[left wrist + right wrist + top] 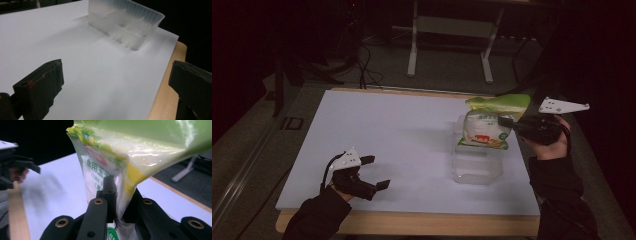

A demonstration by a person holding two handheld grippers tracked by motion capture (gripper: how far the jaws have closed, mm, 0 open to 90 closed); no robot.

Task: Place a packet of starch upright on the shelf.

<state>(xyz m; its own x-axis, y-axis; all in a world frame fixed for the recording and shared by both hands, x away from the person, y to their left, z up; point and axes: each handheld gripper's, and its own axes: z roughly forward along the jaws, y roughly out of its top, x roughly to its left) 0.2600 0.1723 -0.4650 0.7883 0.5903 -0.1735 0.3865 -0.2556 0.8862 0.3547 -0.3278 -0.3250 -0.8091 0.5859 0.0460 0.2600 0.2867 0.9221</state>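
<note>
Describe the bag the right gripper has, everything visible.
The bag is a soft plastic pouch, green at the top, with a clear middle showing white powder, and printed with Chinese text plus "CORN". It hangs upright, lifted above the clear divided tray, near the table's right side. The right gripper pinches its side between closed jaws. Nothing else touches it.

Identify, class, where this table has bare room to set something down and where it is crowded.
Free: the wide stretch of white table between the open left gripper and the clear divided container, running to the far edge. Crowded: the right side, where the right gripper holds the cornstarch bag over that container.
</note>
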